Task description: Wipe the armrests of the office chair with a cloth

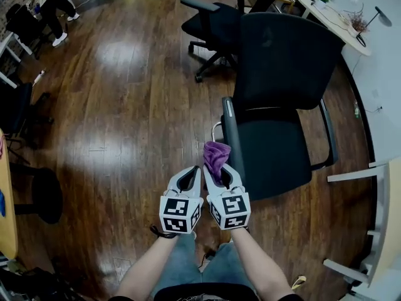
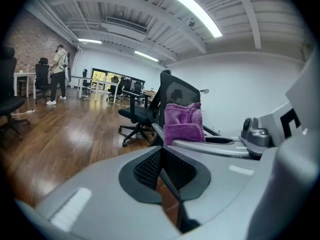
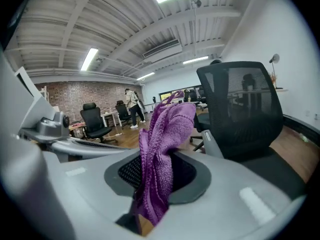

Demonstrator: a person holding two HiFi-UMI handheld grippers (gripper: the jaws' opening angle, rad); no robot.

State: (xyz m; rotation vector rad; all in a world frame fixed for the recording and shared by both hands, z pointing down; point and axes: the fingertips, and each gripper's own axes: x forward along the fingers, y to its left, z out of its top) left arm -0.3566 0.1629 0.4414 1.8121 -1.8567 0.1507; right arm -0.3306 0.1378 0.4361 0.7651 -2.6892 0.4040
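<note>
As read from its own view, the right gripper [image 1: 220, 175] has both jaws closed on the purple cloth [image 1: 216, 156]. The lower folds are pinched in the slot, and the bulk stands up and forward past the tips in a loose bunch. The left gripper [image 1: 188, 180] sits just beside it, marker cube against marker cube, with its jaws together and nothing between them. Both tools are held in front of the person's body over the wooden floor [image 1: 119, 105], and neither touches any furniture. The office chair [image 1: 285, 68] stands ahead and to the right, its backrest on the far side and its seat toward the person. The near armrest [image 1: 230, 130] lies with its long axis running almost straight away from the person. Its near end is just beyond the cloth and slightly to the right. In the head view cloth and armrest end overlap, but the right gripper view shows the armrest past the cloth, so no contact is recorded. The far armrest [image 1: 328, 138] lies across the seat, well apart to the right. Assessment: no wiping is under way at this moment. The right gripper is the nearer tool to both armrests and already carries the cloth. The coming move looks like a short advance forward and down onto the near end, followed by strokes along that long axis.
</note>
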